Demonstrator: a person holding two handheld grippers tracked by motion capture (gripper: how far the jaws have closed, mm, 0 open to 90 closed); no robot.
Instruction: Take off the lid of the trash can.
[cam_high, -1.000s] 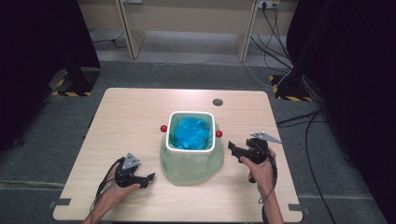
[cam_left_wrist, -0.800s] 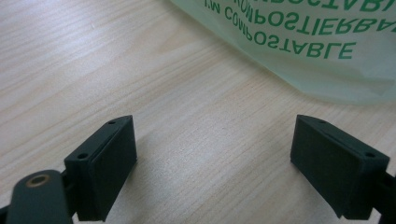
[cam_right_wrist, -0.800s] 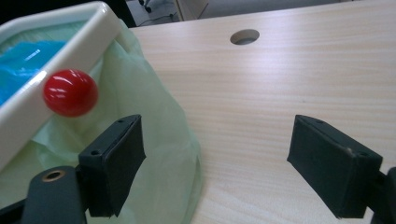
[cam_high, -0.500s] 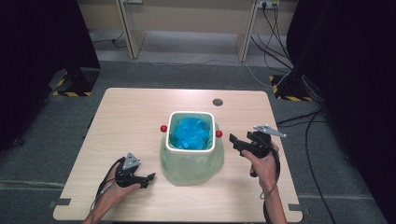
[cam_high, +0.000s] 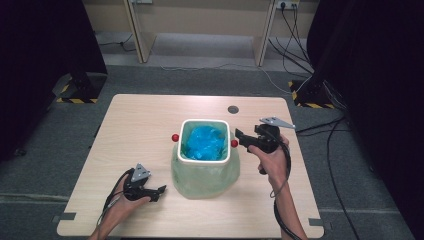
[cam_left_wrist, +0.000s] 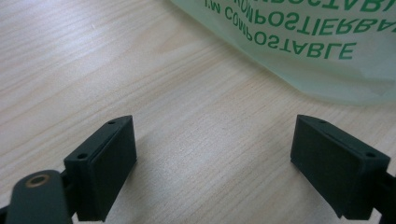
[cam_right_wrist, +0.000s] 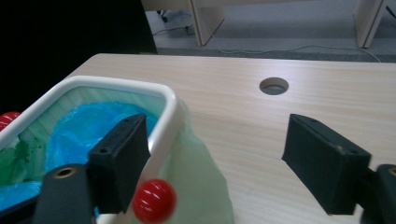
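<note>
A white bin (cam_high: 228, 146) lined with a pale green bag (cam_high: 205, 179) stands mid-table, with blue plastic (cam_high: 205, 142) inside and a red knob (cam_high: 234, 144) on its right side. My right gripper (cam_high: 241, 138) hovers just right of that knob, pointing at the rim. Its jaws have just been closing a little and still stand wide apart, pressing on nothing. In the right gripper view, the rim (cam_right_wrist: 166, 121) and knob (cam_right_wrist: 154, 200) lie beside the right gripper's (cam_right_wrist: 219, 163) left jaw. My left gripper (cam_high: 161, 192) rests open on the table, left of the bag (cam_left_wrist: 303, 46).
A second red knob (cam_high: 175, 137) sticks out on the bin's left side. A round cable hole (cam_high: 233, 109) sits in the wooden table (cam_high: 140, 125) behind the bin. Cables and dark stands surround the table on the floor.
My right gripper has risen and moved in toward the bin's right rim and knob. The left gripper has stayed where it was.
</note>
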